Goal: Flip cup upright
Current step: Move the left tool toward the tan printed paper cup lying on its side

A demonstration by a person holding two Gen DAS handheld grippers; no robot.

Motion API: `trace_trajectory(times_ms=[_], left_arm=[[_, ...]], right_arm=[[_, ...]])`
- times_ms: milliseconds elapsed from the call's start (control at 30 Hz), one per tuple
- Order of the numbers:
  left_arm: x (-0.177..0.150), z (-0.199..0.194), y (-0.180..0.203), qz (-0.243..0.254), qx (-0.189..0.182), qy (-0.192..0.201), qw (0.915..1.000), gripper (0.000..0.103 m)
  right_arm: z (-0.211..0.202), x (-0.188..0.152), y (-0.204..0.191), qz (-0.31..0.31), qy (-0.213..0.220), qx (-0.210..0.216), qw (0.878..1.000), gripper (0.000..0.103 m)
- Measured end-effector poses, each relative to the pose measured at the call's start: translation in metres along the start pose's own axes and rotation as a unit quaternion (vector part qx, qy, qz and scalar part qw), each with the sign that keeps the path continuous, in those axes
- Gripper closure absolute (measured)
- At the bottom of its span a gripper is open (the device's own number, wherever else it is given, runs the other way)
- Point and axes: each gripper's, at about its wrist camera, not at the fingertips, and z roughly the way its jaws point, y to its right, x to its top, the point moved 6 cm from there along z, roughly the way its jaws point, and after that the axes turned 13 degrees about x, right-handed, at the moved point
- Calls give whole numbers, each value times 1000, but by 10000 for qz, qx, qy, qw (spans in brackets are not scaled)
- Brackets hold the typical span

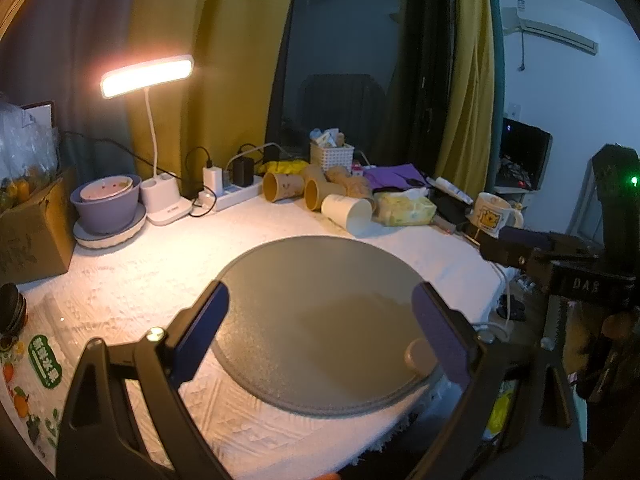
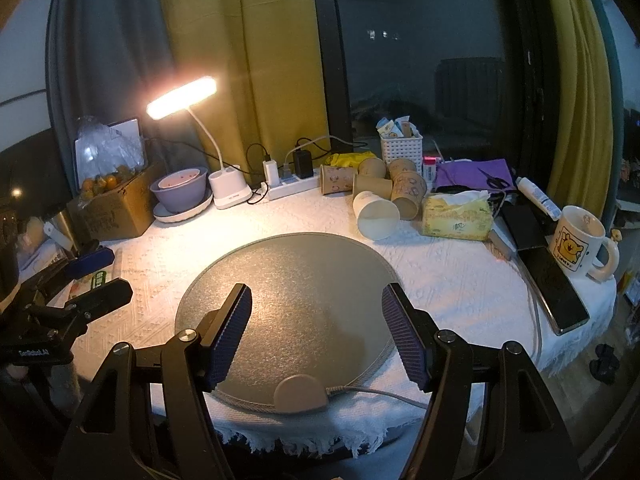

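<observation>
White paper cup (image 2: 376,216) is seen lying on its side behind the grey mat (image 2: 288,304); left claw (image 1: 320,320) and right claw (image 2: 316,320) are held apart, empty, above it.

Both grippers, left (image 1: 320,312) and right (image 2: 316,312), are black with bumpy blue pads (image 2: 230,336) and shiny round screws (image 2: 187,335).
</observation>
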Motion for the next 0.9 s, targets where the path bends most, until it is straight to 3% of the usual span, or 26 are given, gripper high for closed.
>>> trace_trajectory(times_ms=[433, 900], left_arm=[[12, 52, 20, 252, -147, -340, 9990, 9], [66, 162, 65, 535, -384, -1028, 9925, 9]], right_arm=[[26, 3, 21, 99, -148, 17, 9998, 32], [68, 42, 103, 411, -232, -117, 9988, 32]])
